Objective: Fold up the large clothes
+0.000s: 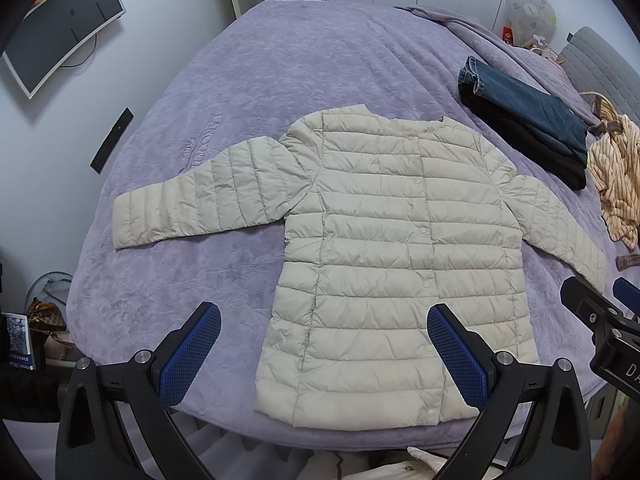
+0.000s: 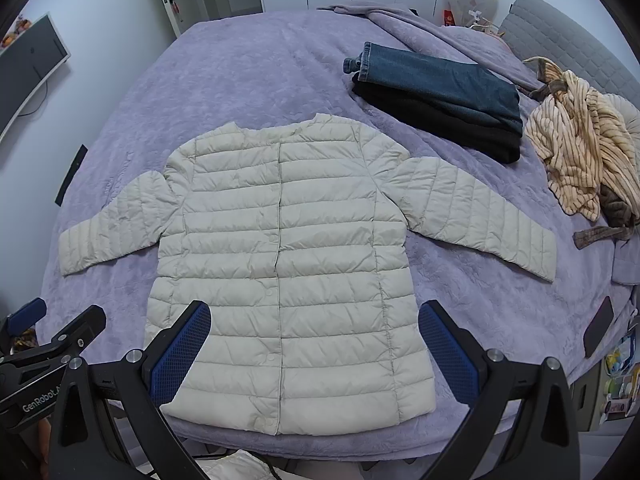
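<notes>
A cream quilted puffer jacket (image 1: 400, 220) (image 2: 288, 220) lies flat and buttoned on the purple bed cover (image 1: 280, 80) (image 2: 248, 80), both sleeves spread outward and its hem at the near bed edge. My left gripper (image 1: 323, 312) is open, its blue-padded fingers hovering over the hem's left half with nothing between them. My right gripper (image 2: 314, 310) is also open, above the hem's right half. Each gripper shows at the edge of the other's view: the right gripper (image 1: 598, 288) near the right sleeve cuff, the left gripper (image 2: 64, 314) below the left sleeve cuff.
Folded jeans on a black garment (image 1: 532, 120) (image 2: 436, 92) sit at the far right of the bed. A crumpled striped beige garment (image 1: 616, 168) (image 2: 580, 152) lies beside them. A dark phone (image 2: 598, 326) rests at the right bed edge. A grey headboard (image 2: 568, 40) stands behind.
</notes>
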The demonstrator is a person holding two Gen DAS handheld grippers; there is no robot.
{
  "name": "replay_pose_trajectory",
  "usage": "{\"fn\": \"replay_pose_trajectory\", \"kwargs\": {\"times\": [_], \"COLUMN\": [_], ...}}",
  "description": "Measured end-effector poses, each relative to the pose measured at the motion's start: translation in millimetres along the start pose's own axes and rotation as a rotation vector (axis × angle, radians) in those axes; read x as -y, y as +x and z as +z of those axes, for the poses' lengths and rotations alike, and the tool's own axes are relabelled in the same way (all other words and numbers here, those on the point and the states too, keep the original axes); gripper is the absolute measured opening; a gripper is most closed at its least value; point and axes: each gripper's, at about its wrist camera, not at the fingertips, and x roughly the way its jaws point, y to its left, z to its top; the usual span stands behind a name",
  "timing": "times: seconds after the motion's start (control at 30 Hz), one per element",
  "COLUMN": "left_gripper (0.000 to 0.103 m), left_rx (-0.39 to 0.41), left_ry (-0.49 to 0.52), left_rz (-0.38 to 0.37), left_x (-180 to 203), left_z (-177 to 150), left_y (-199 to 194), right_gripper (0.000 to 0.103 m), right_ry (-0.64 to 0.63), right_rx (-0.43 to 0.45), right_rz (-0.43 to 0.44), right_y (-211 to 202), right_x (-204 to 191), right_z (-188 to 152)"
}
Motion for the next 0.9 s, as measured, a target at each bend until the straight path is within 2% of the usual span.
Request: {"fn": "replay_pose_trajectory", "kwargs": {"times": [0.9], "left_gripper": [0.103], "left_rx": [-0.002], "left_ry": [0.000], "left_rz": [-0.002], "left_x": [-1.9], "left_z": [1.0], "left_y": [4.0], "right_gripper": [0.103], "right_ry": [0.000], "right_rx": [-0.002], "right_rz": [-0.002], "right_y": [1.7], "right_x": [-1.1], "right_z": [0.2]}}
